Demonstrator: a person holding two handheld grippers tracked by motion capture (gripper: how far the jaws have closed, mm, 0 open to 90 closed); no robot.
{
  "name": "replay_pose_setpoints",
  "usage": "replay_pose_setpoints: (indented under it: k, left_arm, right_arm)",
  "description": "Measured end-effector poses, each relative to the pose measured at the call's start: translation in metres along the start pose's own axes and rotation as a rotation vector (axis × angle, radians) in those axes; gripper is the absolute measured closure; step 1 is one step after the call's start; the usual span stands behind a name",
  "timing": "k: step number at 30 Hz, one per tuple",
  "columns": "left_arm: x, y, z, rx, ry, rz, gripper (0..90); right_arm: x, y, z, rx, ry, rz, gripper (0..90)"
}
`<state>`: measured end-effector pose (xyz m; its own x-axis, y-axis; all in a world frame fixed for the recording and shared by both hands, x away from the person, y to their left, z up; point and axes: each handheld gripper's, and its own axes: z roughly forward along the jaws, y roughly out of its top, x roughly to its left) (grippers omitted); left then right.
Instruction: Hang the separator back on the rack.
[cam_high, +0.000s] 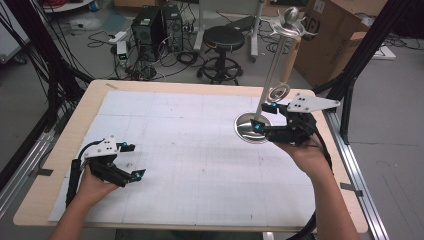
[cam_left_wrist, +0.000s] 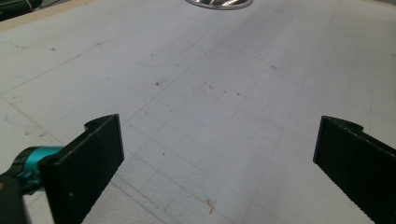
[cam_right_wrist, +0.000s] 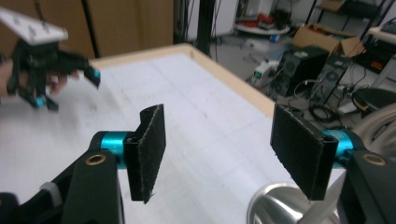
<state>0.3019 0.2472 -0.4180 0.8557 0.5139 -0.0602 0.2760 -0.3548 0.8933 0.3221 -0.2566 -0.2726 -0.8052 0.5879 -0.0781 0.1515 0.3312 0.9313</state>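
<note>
A shiny metal stand has a round base (cam_high: 248, 129) on the right part of the white mat, and a thin pole (cam_high: 274, 65) rises from it to a ring and a ball-topped head. My right gripper (cam_high: 265, 117) hovers at the base with its jaws open on either side of the pole's foot, without pressing on it. In the right gripper view (cam_right_wrist: 224, 154) the gap between the pads is empty, and the base (cam_right_wrist: 273, 205) lies low at the right. My left gripper (cam_high: 134, 160) rests open on the mat at the near left, with nothing between its jaws (cam_left_wrist: 217, 154). The base's edge (cam_left_wrist: 219, 3) lies far ahead of it.
The gridded white mat (cam_high: 190, 150) covers a wooden table (cam_high: 87, 100). Behind the table are a black stool (cam_high: 223, 40), computer towers (cam_high: 150, 30) with cables, and cardboard boxes (cam_high: 332, 35). Black frame poles (cam_high: 365, 45) stand at the table's right side.
</note>
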Motion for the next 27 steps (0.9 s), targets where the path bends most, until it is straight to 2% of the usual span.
replay_pose_setpoints:
  k: [4, 8, 19, 27]
  left_arm:
    - [0.001, 0.000, 0.000, -0.003, 0.000, 0.000, 2.4]
    - [0.001, 0.000, 0.000, -0.002, 0.000, 0.000, 2.3]
    - [0.000, 0.000, -0.001, -0.016, -0.008, -0.009, 2.3]
    - [0.000, 0.000, -0.001, -0.013, -0.011, -0.003, 2.4]
  right_arm:
    - [0.003, -0.008, 0.007, 0.096, 0.014, -0.071, 32.3]
    - [0.005, -0.014, 0.010, 0.117, 0.036, -0.082, 29.5]
    - [0.009, -0.030, 0.018, 0.131, 0.084, -0.066, 23.6]
    - [0.008, -0.055, 0.022, 0.137, 0.102, -0.006, 19.7]
